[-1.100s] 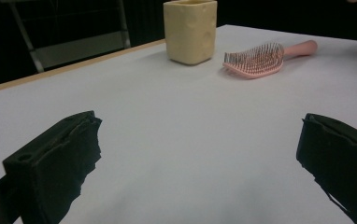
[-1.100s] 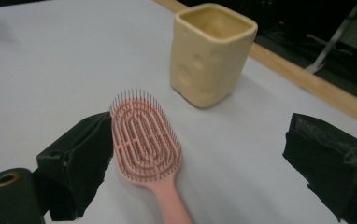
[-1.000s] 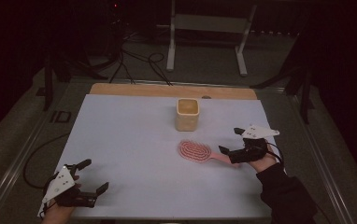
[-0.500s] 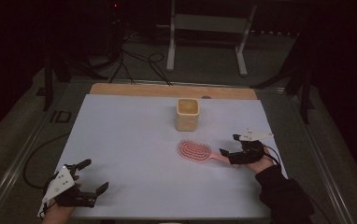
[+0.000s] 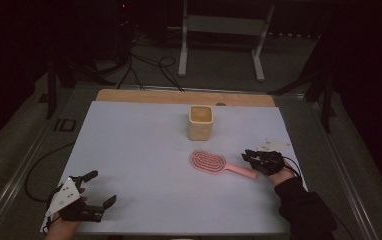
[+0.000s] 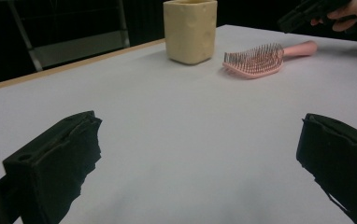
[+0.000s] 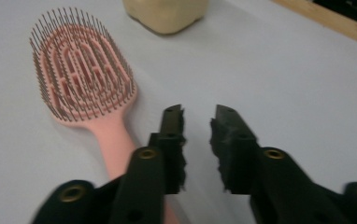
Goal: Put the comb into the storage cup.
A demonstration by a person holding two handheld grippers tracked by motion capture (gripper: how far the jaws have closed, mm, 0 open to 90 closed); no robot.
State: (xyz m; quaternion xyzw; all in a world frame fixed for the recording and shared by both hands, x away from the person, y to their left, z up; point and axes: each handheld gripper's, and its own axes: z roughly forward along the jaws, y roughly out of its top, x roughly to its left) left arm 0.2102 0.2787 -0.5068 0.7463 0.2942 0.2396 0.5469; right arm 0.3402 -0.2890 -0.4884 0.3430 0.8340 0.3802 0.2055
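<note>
**Grasp attempt on brush handle: fingers off target**

The pink hairbrush (image 5: 209, 162) lies bristles-up at centre right of the high view, below the cup (image 5: 200, 122). The right gripper (image 7: 197, 116) sits at the handle end. Its fingers have just been closing to a narrow gap, with bare tabletop (image 7: 284, 84) between them and the handle beside the left finger. Likely next: reopen and recentre over the handle. The left gripper (image 5: 102, 187) is spread wide at lower left.

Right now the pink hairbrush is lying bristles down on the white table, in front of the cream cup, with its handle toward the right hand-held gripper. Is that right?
Not quite: the hairbrush lies bristles up, not down; the right gripper view shows the pins standing up from its pink head. The rest holds: it lies on the white table, in front of the cream cup, handle toward the right hand-held gripper.
</note>
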